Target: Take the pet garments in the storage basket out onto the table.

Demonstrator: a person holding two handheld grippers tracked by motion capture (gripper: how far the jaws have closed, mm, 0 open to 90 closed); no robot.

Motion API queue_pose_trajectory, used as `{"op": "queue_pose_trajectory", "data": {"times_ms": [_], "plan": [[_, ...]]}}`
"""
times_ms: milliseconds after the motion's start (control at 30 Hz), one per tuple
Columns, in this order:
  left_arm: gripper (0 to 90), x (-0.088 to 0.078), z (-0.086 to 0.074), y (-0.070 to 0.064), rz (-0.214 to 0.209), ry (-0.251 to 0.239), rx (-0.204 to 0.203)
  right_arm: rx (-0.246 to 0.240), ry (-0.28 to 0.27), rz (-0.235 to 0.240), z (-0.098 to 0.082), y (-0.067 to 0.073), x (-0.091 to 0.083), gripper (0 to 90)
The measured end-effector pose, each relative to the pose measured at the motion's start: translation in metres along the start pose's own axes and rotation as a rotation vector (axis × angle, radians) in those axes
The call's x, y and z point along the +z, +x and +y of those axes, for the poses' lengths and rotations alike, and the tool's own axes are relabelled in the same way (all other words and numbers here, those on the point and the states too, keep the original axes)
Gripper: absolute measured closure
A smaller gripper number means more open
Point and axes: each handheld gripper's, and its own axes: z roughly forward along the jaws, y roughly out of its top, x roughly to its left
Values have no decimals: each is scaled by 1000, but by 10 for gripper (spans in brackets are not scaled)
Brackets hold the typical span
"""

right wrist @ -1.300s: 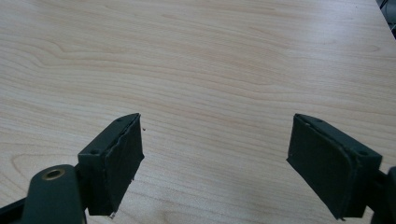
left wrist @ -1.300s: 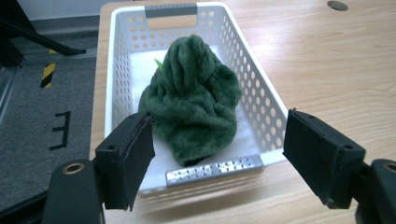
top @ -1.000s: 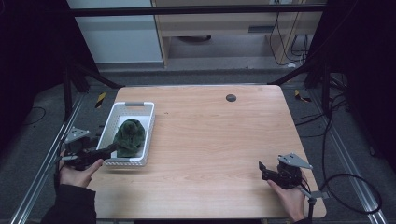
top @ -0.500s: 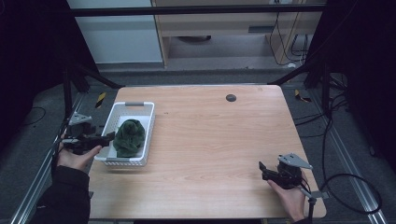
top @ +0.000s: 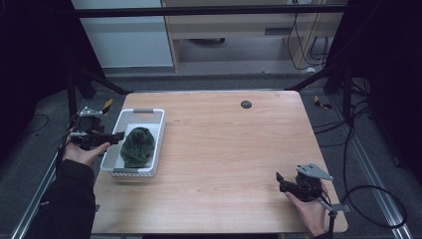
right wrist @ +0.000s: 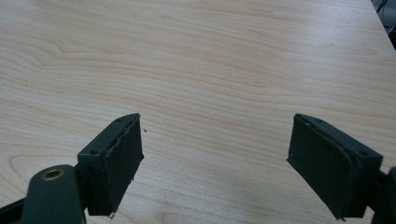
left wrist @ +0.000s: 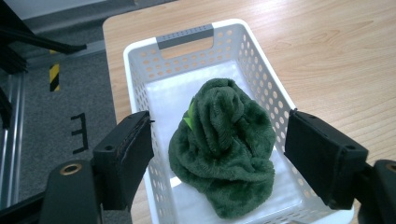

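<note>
Wooden table [top: 224,149], bare across centre frame. White perforated basket [top: 133,144] at left edge, long axis running up-frame. Dark green plush cloth [left wrist: 224,154] bunched inside, lower half. Left gripper [left wrist: 219,161] nearer, jaws wide, empty, straddling cloth from above. Right gripper [right wrist: 217,165] lower right, wide, empty. Cloth underside hidden.

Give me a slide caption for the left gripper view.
Open left gripper poised above a green towel bunched in a white basket on the wooden table.
</note>
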Motion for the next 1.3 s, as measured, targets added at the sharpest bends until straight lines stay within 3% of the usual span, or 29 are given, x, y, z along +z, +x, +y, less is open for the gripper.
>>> {"op": "queue_pose_trajectory", "data": {"times_ms": [167, 667, 967, 1067, 1300], "plan": [[227, 8, 7, 2, 14, 21, 12, 1, 4, 2, 0, 0, 1, 173], [260, 35, 22, 1, 2, 98, 37, 3, 8, 4, -1, -1, 1, 173], [296, 45, 23, 3, -8, 133, 30, 6, 8, 4, -1, -1, 1, 173], [302, 52, 23, 2, -6, 164, 43, 5, 13, 5, -1, -1, 2, 172], [306, 60, 24, -1, -11, 179, 52, 3, 12, 5, -1, -1, 2, 172]]}}
